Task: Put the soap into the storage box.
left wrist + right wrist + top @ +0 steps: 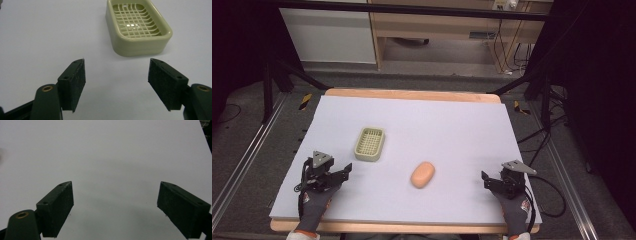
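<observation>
A pale green soap dish [370, 144] with a grid floor lies empty on the white table sheet, left of centre; in the left gripper view the soap dish [137, 27] sits just beyond the jaws, slightly right. An orange oval soap bar [423, 174] rests on the sheet right of the dish and nearer the front. My left gripper [343, 172] is at the front left, open, with nothing between its pads [78, 82]. My right gripper [486, 181] is at the front right, open over bare sheet, its pads [58, 207] wide apart.
The white sheet [437, 125] covers a wooden table whose edge [412, 94] shows at the back. Metal rails run along the floor on both sides. Cables [547, 195] trail off the right front corner. A cabinet and shelving stand behind the table.
</observation>
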Demonstrator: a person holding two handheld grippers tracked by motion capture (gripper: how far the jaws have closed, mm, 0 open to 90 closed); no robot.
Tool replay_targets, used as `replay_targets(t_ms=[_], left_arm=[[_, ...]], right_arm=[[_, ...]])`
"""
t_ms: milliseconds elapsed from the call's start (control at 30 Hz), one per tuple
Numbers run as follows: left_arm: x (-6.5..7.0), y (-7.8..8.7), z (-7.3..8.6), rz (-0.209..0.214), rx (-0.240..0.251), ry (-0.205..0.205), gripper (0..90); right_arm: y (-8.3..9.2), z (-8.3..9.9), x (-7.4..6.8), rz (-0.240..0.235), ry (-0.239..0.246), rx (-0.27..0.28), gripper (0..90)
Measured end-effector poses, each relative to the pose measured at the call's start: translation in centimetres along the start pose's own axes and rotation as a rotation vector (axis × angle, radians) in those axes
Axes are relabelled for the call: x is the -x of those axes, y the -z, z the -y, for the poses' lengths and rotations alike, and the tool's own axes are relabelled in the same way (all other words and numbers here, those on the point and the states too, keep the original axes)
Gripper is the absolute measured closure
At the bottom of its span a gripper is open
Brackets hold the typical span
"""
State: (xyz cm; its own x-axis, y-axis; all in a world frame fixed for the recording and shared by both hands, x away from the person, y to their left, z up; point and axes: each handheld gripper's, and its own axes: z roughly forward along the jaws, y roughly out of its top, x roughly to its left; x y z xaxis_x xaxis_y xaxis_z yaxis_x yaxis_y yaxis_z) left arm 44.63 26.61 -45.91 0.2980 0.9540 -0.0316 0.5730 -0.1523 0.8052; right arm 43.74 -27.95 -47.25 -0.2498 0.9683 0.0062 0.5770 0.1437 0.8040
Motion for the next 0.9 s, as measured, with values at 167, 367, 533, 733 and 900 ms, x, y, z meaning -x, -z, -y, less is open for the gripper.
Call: replay_targets(t_ms=[167, 367, 533, 733, 900], left_arm=[[1.0, 0.3, -0.2, 0.019, 0.015, -0.012, 29.0], [2.0, 0.5, -0.4, 0.044, 0.017, -0.028, 28.2], [2.7, 0.5, -0.5, 0.055, 0.019, -0.044, 28.0], [3.5, 0.6, -0.9, 0.072, 0.028, -0.047, 27.3], [4.3, 0.6, -1.0, 0.084, 0.035, -0.050, 26.1]], right_arm=[[0.0, 0.0, 0.0, 0.009, 0.004, -0.002, 12.5], [0.1, 0.0, -0.1, 0.011, 0.004, 0.002, 12.3], [0.1, 0.0, -0.1, 0.021, 0.007, 0.006, 11.6], [0.1, 0.0, -0.1, 0.026, 0.009, 0.011, 11.4], [0.1, 0.0, -0.2, 0.025, 0.011, 0.010, 11.3]])
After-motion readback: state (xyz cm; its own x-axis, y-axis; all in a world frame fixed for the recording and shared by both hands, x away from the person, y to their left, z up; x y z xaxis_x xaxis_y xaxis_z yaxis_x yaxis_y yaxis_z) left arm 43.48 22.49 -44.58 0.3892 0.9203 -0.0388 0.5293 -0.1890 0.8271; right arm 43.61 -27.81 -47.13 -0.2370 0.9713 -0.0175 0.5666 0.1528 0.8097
